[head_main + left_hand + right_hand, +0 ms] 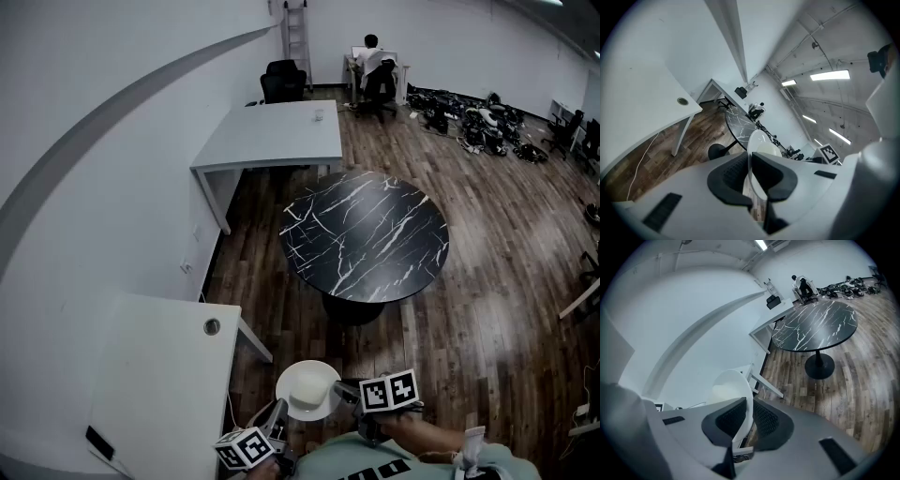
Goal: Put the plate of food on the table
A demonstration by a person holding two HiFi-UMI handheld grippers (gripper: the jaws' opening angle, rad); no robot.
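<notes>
A white plate (pixel 307 389) with a pale mound of food on it hangs over the wooden floor, low in the head view. My left gripper (pixel 277 419) is shut on its near-left rim and my right gripper (pixel 346 392) on its right rim. In the left gripper view the plate (pixel 760 139) stands edge-on between the dark pads of the left gripper (pixel 750 176). The right gripper (pixel 749 416) likewise clamps the plate's (pixel 731 386) rim. The round black marble table (pixel 365 234) stands ahead, a short way beyond the plate, with a bare top.
A white desk (pixel 159 384) with a cable hole and a dark phone (pixel 98 442) lies at my left. Another white desk (pixel 272 136) stands behind the round table, with black chairs (pixel 284 80). A person (pixel 375 61) sits at the far wall. Clutter (pixel 478 122) covers the far-right floor.
</notes>
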